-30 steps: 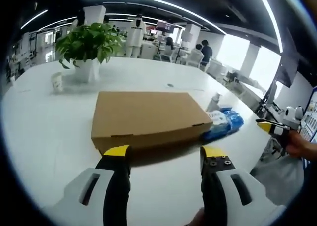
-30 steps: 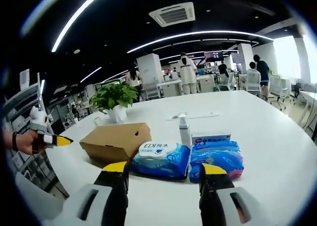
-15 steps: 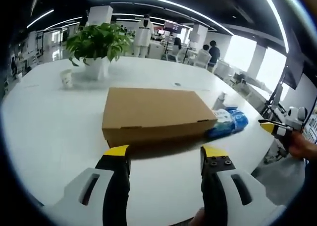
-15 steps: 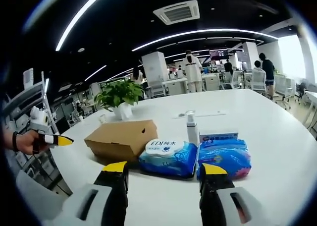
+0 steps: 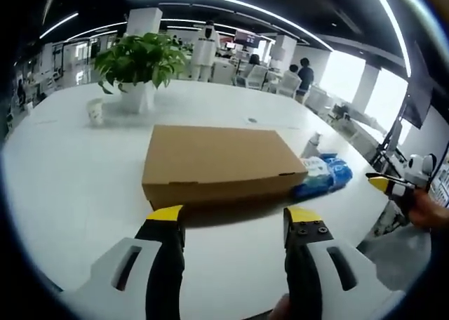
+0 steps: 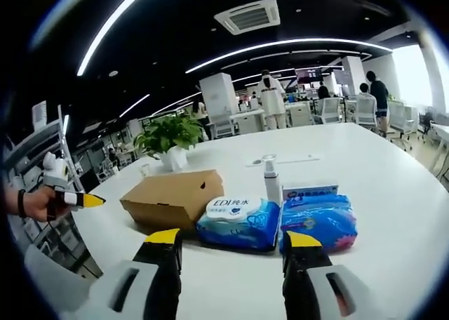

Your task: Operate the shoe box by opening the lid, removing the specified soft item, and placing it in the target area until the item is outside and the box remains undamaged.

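Left gripper view: left claw [image 5: 233,215] gapes wide, empty, just short of the closed shoe box [image 5: 216,164]; right claw [image 6: 233,237] wide before two wipe packs [image 6: 279,223].

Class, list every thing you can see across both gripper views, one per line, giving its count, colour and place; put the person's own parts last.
Shoe box: one, brown cardboard, lid shut, on the white table.
Wipes packs: two, blue, side by side, right of the box in the right gripper view.
Pump bottle: one, pale, upright behind the packs.
Potted plant: one, green in a white pot, far side of the table.
Paper cup: one, white, beside the plant.
People: several, standing and seated in the office background.
Left gripper: yellow-tipped, open, in front of the box.
Right gripper: yellow-tipped, open, before the packs.
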`<state>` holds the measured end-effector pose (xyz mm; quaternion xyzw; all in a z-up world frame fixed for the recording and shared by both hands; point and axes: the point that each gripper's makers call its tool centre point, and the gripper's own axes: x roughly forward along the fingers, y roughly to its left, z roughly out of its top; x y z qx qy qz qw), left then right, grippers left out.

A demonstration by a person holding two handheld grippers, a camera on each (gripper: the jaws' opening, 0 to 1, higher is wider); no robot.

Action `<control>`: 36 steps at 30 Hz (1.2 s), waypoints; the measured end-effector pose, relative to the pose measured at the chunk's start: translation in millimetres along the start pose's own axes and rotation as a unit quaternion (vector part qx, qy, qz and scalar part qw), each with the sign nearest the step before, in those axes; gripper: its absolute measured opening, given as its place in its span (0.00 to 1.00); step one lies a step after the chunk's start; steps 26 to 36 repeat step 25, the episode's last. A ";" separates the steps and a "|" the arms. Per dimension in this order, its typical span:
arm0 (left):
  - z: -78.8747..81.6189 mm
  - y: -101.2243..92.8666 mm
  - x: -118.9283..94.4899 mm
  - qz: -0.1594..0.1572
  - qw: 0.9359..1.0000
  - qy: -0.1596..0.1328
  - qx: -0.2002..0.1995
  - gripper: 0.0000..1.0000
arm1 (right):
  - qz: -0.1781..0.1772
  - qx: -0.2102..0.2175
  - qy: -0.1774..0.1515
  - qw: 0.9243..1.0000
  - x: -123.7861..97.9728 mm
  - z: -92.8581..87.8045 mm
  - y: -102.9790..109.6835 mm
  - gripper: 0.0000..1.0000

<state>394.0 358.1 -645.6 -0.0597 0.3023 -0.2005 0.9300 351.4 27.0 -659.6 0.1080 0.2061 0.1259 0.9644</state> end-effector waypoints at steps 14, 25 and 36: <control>-4.4 -0.4 2.0 -0.001 1.000 0.007 -0.003 0.56 | -0.003 0.001 0.008 1.000 1.4 -3.6 -1.5 0.55; -4.1 2.3 -0.7 0.002 1.000 0.005 -0.008 0.56 | -0.001 0.001 0.011 1.000 1.6 -4.8 -0.4 0.55; -4.1 2.3 -0.7 0.002 1.000 0.005 -0.008 0.56 | -0.001 0.001 0.011 1.000 1.6 -4.8 -0.4 0.55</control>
